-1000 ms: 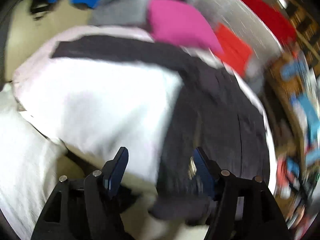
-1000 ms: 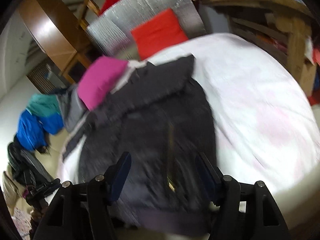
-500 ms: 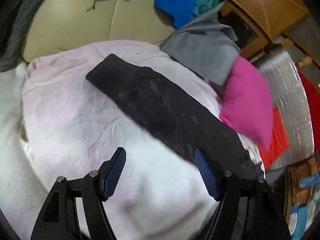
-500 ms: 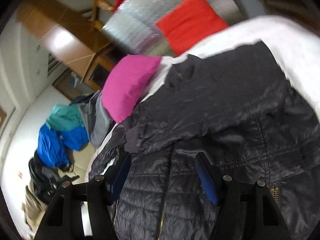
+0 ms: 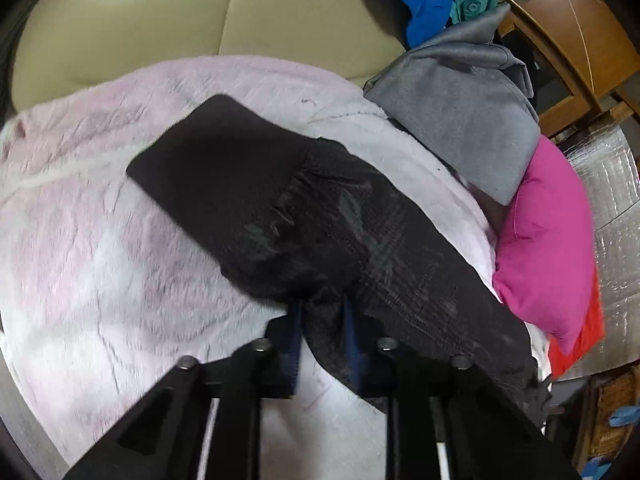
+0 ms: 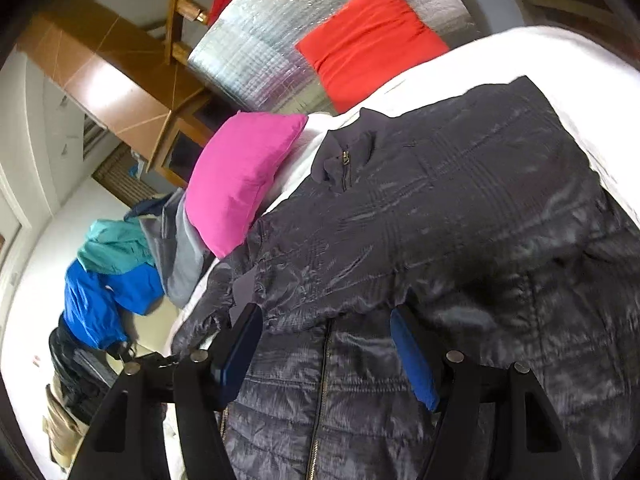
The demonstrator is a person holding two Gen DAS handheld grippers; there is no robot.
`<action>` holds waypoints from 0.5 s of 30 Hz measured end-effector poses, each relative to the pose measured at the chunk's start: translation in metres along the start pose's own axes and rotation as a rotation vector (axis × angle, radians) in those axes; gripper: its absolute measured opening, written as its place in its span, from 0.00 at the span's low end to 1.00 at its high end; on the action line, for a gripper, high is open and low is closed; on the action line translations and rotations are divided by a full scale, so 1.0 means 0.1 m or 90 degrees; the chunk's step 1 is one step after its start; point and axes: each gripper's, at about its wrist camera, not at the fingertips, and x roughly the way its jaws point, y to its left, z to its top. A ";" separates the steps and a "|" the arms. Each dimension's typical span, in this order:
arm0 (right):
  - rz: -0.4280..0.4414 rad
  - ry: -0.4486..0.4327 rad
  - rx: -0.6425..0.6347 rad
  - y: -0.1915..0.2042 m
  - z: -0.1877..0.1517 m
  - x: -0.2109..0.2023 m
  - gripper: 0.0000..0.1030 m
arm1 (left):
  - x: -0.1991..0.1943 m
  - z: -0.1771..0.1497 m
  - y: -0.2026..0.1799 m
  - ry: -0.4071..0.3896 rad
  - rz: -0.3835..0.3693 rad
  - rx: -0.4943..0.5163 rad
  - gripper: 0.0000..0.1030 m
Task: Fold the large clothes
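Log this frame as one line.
left gripper: just closed on jacket sleeve | right gripper: open over jacket | fold: not begun

A pale pink fluffy blanket (image 5: 100,240) covers the surface. On it lie a dark quilted jacket (image 6: 460,240), a magenta pillow (image 5: 548,248) and a grey garment (image 5: 464,112).

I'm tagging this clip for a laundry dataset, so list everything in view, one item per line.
Jacket: one, dark quilted, spread on the blanket; its sleeve lies stretched out.
Blanket: one, pale pink-white, under the jacket.
Pillow: one, magenta, beside the jacket's collar.
Cushion: one, red, against the silver mat.
Silver mat: one, quilted foil, behind the cushion.
Grey garment: one, next to the pillow.
Blue and teal clothes: a heap, on the beige sofa.
Left hand-held gripper: black with blue pads, just closed, pinching the sleeve.
Right hand-held gripper: open, over the jacket's zip.
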 end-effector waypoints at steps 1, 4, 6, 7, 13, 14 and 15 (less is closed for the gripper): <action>-0.002 -0.002 -0.002 0.00 0.02 0.01 0.68 | -0.03 0.01 -0.05 -0.007 0.001 0.010 0.09; -0.010 -0.020 -0.006 -0.03 0.09 -0.02 0.68 | -0.20 0.02 -0.33 -0.043 0.015 0.073 0.07; -0.016 -0.033 -0.007 -0.05 0.14 -0.07 0.68 | -0.43 -0.01 -0.67 -0.075 0.017 0.144 0.06; -0.022 -0.044 -0.004 -0.08 0.18 -0.10 0.68 | -0.54 -0.03 -0.83 -0.086 0.009 0.171 0.06; -0.037 -0.085 0.070 -0.38 0.36 -0.34 0.68 | -1.26 -0.57 -2.11 -0.133 -0.073 0.391 0.04; -0.034 -0.092 0.092 -0.47 0.40 -0.40 0.68 | -1.37 -0.74 -2.33 -0.134 -0.089 0.429 0.04; -0.034 -0.097 0.104 -0.51 0.42 -0.44 0.68 | -1.44 -0.91 -2.54 -0.134 -0.102 0.466 0.04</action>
